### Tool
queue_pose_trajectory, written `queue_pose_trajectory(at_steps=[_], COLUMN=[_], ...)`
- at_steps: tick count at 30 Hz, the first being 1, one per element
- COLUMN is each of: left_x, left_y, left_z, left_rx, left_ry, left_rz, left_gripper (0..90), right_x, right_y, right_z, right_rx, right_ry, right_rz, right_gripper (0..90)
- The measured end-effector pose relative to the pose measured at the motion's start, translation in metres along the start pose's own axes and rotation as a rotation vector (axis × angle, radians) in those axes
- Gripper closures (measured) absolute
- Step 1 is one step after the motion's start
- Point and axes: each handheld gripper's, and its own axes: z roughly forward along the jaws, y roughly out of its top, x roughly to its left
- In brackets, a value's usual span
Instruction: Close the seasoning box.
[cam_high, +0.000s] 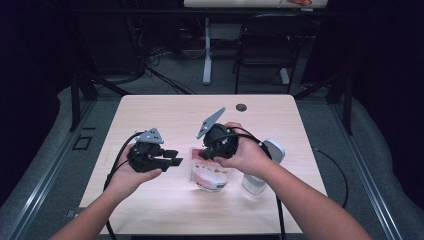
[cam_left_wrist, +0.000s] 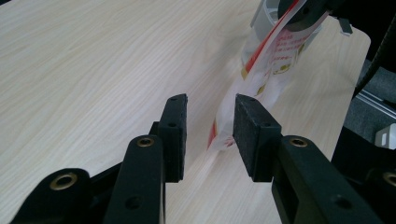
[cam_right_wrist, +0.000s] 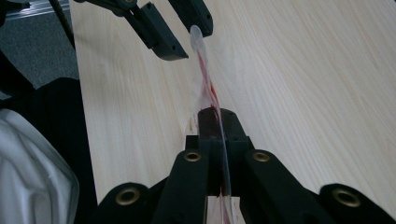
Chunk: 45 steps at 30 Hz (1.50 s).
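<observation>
The plastic bag (cam_right_wrist: 205, 88) was held above the tabletop (cam_high: 165, 110), clenched by the right gripper (cam_right_wrist: 219, 126), while the left gripper (cam_left_wrist: 208, 126), fingers released around its edge, was judged ready to be closed on it next

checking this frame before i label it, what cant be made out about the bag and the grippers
- Bag contents: in the high view the right hand covers its top; its red print is too small to read.
- Left gripper: the left gripper view shows a gap at both pads, with the bag edge between them.
- White container: half hidden behind the right forearm.
- Right gripper: shut on the bag.
</observation>
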Motion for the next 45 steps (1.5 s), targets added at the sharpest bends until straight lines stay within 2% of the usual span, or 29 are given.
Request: queue_pose_trajectory(at_steps=[8,15,24,34,45], left_x=[-0.005,-0.006,-0.012,-0.016,-0.017], left_y=[0.001,0.002,0.003,0.002,-0.002], left_z=[0.005,0.006,0.012,0.018,0.028], left_rx=[-0.005,-0.019,-0.019,-0.015,-0.018], left_ry=[-0.025,-0.033,-0.047,-0.070,-0.098], left_rz=[0.018,0.021,0.034,0.039,0.046], left_gripper=[64.2,64.2,64.2,64.6,63.4], right_x=[-0.001,0.002,0.000,0.000,0.001], right_y=[-0.005,-0.007,-0.008,-0.008,-0.005], right_z=[-0.015,-0.024,-0.034,-0.041,-0.049], right_rx=[-0.027,-0.020,-0.046,-0.066,-0.076], right_ry=[-0.007,-0.007,-0.014,-0.026,-0.028], right_rz=[0.013,-0.001,0.000,0.006,-0.013], right_gripper=[90.0,90.0,90.0,90.0,90.0])
